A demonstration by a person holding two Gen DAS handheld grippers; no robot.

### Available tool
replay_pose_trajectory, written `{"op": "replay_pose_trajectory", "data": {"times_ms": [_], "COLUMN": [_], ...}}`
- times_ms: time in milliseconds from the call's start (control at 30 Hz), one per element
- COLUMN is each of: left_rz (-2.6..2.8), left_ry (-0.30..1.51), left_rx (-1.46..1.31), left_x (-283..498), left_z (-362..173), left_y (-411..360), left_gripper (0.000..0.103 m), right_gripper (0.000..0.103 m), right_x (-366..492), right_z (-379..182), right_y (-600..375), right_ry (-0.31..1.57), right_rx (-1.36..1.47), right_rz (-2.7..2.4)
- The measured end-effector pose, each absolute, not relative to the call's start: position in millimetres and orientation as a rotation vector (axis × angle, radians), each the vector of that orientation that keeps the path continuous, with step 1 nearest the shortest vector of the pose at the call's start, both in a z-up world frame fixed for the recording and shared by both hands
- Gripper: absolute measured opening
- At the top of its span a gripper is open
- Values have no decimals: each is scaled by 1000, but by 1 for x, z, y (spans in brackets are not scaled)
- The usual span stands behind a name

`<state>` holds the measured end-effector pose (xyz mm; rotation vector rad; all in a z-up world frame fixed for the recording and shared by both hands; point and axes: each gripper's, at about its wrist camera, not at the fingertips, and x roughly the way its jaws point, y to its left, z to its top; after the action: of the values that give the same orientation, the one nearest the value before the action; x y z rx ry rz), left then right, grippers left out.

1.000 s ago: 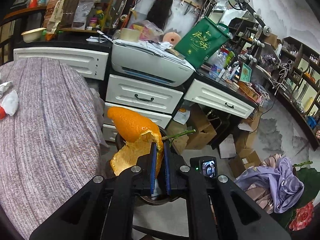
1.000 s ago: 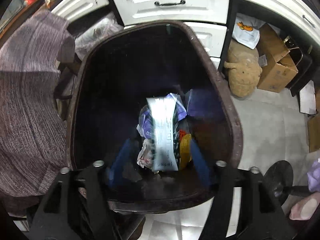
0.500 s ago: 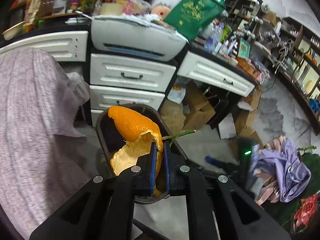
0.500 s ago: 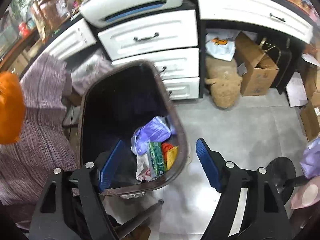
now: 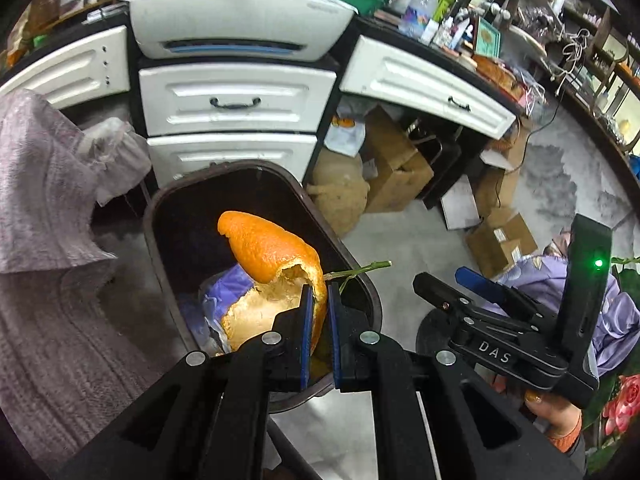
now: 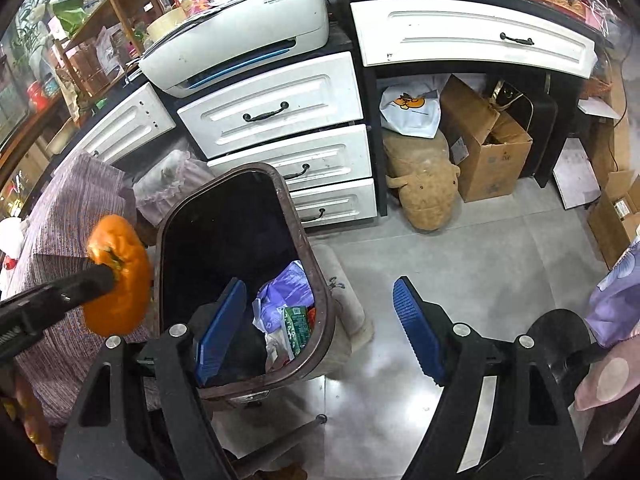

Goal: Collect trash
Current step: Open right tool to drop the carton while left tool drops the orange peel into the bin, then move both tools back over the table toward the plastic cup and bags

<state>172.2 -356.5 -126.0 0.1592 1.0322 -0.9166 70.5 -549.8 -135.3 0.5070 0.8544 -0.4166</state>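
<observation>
My left gripper (image 5: pixel 319 304) is shut on a large orange peel (image 5: pixel 272 256) and holds it above the open brown trash bin (image 5: pixel 160 240). The peel also shows in the right wrist view (image 6: pixel 116 276), left of the bin (image 6: pixel 324 320). The bin holds a purple bag (image 6: pixel 286 292) and a green wrapper (image 6: pixel 296 326). My right gripper (image 6: pixel 320 324) is open and empty, above the bin's right rim and the floor; it also shows in the left wrist view (image 5: pixel 472 280).
White drawers (image 6: pixel 276 112) with a printer (image 6: pixel 240 40) on top stand behind the bin. A cloth-covered table (image 5: pixel 36 240) lies left. A tan plush toy (image 6: pixel 424 184) and cardboard boxes (image 6: pixel 488 148) sit on the grey floor at the right.
My left gripper has carried the peel forward and down over the bin. My right gripper has pulled up and back from inside the bin, to its right side.
</observation>
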Motion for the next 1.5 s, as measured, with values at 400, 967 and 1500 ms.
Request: {"op": "replay_pose_trajectory", "data": {"times_ms": [400, 967, 1500], "left_rz": [-876, -836, -517], "left_ry": [1004, 885, 783], "left_rx": [196, 88, 8], "left_x": [172, 151, 183], "left_z": [-125, -74, -37], "left_y": [-360, -254, -110], "left_gripper": [95, 97, 97], "right_gripper": [80, 87, 90], "right_x": [68, 96, 166], "right_z": [-132, -101, -39], "right_y": [-553, -498, -361], "right_ry": [842, 805, 802], "right_rx": [524, 468, 286], "right_rz": [-421, -254, 152]}}
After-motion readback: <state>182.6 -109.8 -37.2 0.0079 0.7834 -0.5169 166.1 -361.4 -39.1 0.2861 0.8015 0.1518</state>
